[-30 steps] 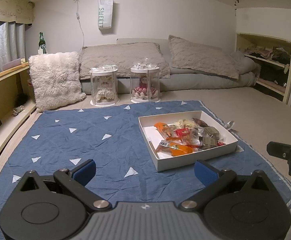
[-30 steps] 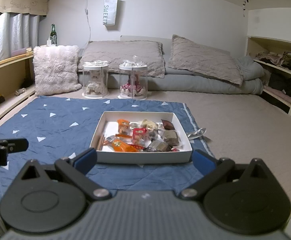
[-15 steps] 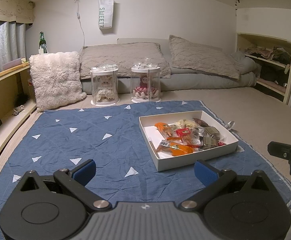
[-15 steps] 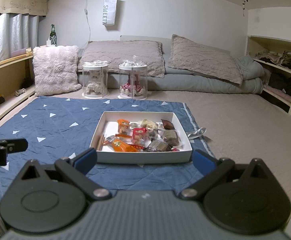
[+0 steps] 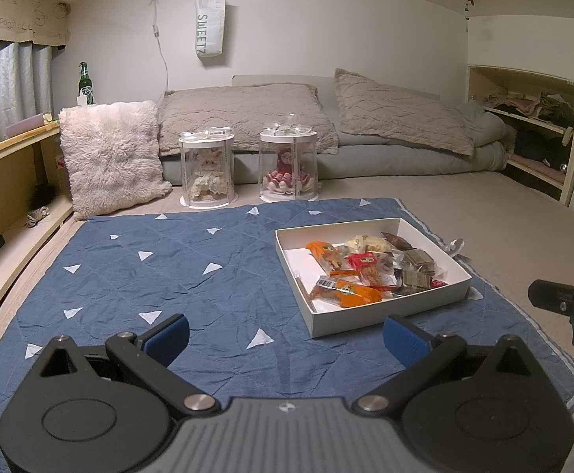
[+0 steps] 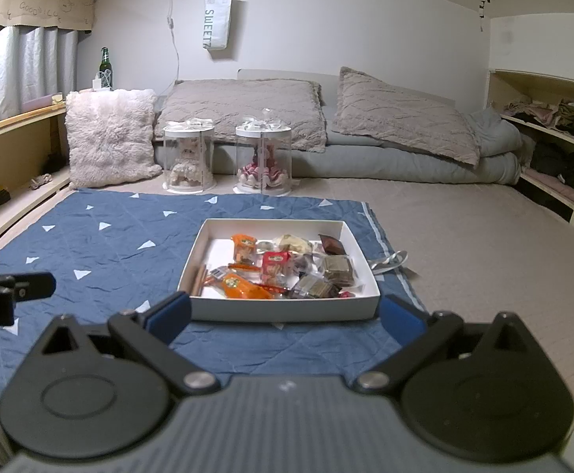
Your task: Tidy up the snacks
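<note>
Bedroom floor with a blue blanket (image 5: 168, 276) spread across it, a fluffy pillow (image 5: 113, 161) at the far left and two clear doll cases (image 5: 207, 169) just right of it. Near left, the left gripper (image 5: 285, 333) hangs released over bare blanket. Right of it sits the white box (image 6: 283, 311) of snacks (image 6: 283, 266), and the right gripper (image 6: 285, 315) hangs released just before its near wall

wrapped snacks (image 6: 275, 266) in orange, red, cream and brown are heaped loosely inside a shallow white box (image 6: 287, 311), crowded toward its right side.
</note>
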A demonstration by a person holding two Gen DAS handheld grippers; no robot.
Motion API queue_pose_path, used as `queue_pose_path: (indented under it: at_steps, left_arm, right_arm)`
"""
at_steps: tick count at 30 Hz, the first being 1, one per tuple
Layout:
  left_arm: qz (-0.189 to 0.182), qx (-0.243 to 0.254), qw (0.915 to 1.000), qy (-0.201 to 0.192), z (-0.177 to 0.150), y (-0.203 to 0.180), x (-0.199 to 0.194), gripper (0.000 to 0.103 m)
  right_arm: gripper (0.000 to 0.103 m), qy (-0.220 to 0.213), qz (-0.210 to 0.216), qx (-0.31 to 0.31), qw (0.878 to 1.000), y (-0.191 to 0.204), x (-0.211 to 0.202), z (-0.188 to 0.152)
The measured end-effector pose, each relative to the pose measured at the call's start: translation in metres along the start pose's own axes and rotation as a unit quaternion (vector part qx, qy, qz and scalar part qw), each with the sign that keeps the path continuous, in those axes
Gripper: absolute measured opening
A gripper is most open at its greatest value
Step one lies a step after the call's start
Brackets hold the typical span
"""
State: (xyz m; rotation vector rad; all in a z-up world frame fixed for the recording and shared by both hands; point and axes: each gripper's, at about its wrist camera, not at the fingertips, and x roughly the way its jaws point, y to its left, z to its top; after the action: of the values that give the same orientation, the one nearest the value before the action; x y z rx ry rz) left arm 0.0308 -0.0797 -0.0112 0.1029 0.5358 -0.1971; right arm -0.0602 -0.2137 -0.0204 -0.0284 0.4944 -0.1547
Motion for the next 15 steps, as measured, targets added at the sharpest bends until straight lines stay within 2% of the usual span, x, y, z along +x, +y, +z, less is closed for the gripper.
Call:
queue_pose_path:
  at_steps: [15]
  left_arm:
    - [0.0,0.0,1.0,0.0,-0.0001,-0.0003,-0.0002,0.103]
  right_arm:
    - [0.103,0.0,0.0,0.0,1.0,0.0004,0.0002,-0.0003]
